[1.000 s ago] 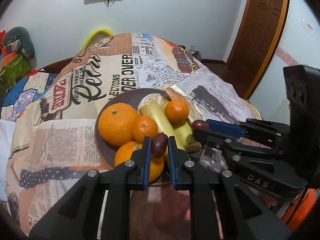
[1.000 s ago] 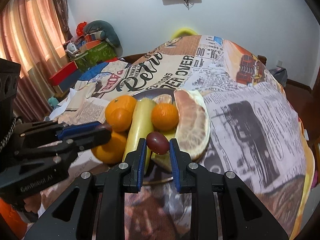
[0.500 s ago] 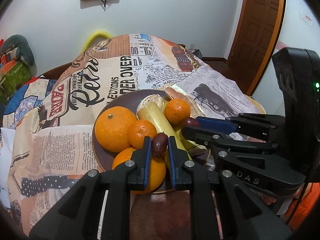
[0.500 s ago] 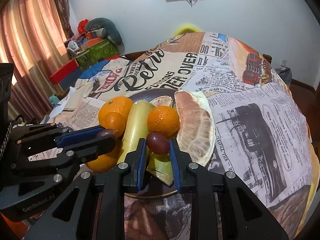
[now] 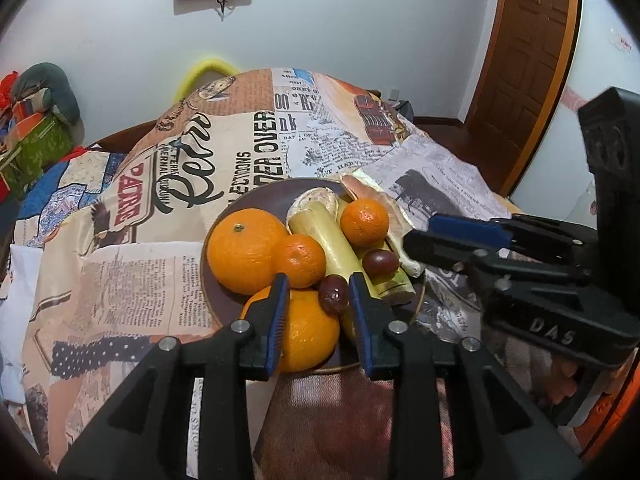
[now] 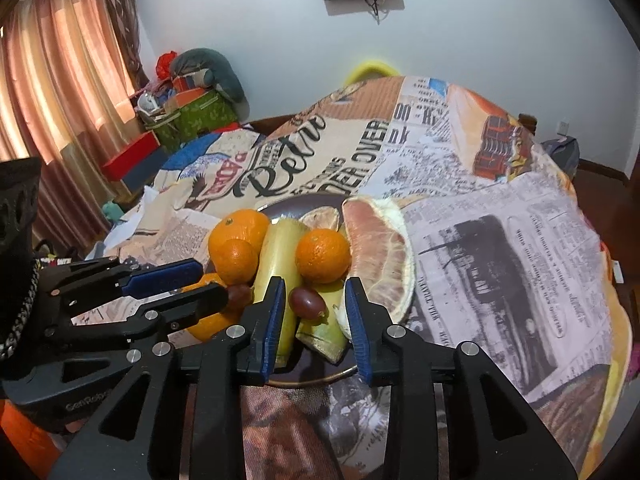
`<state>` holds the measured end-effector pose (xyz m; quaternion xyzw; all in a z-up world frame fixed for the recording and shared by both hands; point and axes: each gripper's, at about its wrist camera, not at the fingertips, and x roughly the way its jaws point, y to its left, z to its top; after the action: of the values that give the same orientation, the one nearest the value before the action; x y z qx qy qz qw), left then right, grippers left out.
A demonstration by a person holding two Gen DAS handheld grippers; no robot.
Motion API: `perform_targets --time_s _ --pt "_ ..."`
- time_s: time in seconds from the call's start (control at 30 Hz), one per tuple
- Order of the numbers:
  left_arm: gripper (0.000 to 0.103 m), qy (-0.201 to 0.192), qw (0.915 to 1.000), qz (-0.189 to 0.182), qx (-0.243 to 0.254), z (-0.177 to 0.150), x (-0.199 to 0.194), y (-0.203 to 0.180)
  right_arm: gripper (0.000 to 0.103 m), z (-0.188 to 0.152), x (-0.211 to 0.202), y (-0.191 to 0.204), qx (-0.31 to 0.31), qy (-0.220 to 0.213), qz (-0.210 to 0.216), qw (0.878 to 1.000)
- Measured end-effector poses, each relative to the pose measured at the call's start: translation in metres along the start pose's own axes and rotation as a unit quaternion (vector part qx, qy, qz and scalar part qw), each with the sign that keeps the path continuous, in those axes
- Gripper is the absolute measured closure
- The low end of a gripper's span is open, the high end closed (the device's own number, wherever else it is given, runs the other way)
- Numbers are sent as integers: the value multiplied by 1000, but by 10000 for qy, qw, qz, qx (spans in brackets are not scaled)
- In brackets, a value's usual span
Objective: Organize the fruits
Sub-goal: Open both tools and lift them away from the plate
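A dark plate (image 5: 260, 196) holds oranges (image 5: 242, 250), sugarcane pieces (image 5: 328, 236), a pomelo wedge (image 6: 378, 256) and two small dark red fruits. My left gripper (image 5: 318, 298) is open; a wrinkled dark date (image 5: 333, 293) lies between its fingers, resting on the fruit pile. My right gripper (image 6: 314, 302) is open; a smooth dark grape (image 6: 306, 301) lies between its fingers on the sugarcane. The grape also shows in the left wrist view (image 5: 380, 261), and the date in the right wrist view (image 6: 239, 294).
The plate sits on a table covered with a newspaper-print cloth (image 5: 132, 280). A yellow chair back (image 5: 206, 70) stands behind the table. Boxes and bags (image 6: 188, 104) are piled by the curtain on the left. A wooden door (image 5: 524, 64) is at the right.
Both grippers have opened and let go of their small fruits, which now rest on the plate's pile. The right gripper has drawn back a little from the plate.
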<state>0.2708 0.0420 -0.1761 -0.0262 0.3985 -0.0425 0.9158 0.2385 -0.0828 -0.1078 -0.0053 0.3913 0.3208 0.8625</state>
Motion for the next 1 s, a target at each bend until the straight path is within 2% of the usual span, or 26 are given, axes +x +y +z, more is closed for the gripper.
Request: perform_targets --time_s 0.13,0.3,0.43,0.57,0.6,0.63,0.73,0.8,0.9,1.0 --pt "73 -262 9996 49 -74 5 -26 0 75 7 -26 5 -5 -286 -99 9995" --pt "73 -837 9964 112 -80 14 -81 -7 75 16 -76 21 -117 -883 -259 9957" --pt "73 -1363 9906 88 -88 19 -131 -15 75 20 -125 39 -211 -1417 -337 9891" --pt "72 -1927 9812 104 -90 17 -187 -25 75 18 -170 58 -320 -1894 -391 9806" --pt "70 -2042 9788 115 -77 16 -198 -28 71 17 -183 63 -343 -2032 -396 9777" --pt "68 -2194 9755 137 -45 14 -213 -31 61 15 -191 67 -358 -2136 -413 9754" --pt "52 -2548 9666 280 38 7 -242 -40 41 8 -219 81 -424 -2562 -553 9641" --pt "39 -2776 9599 378 79 2 -259 -46 33 5 -230 87 -431 -2710 -607 9597" --pt "28 -2928 9553 390 90 -5 -277 -50 20 0 -242 93 -416 -2891 -688 9539" --pt "16 -3030 9521 395 72 -11 -288 -52 14 -3 -242 97 -415 -2962 -847 9505"
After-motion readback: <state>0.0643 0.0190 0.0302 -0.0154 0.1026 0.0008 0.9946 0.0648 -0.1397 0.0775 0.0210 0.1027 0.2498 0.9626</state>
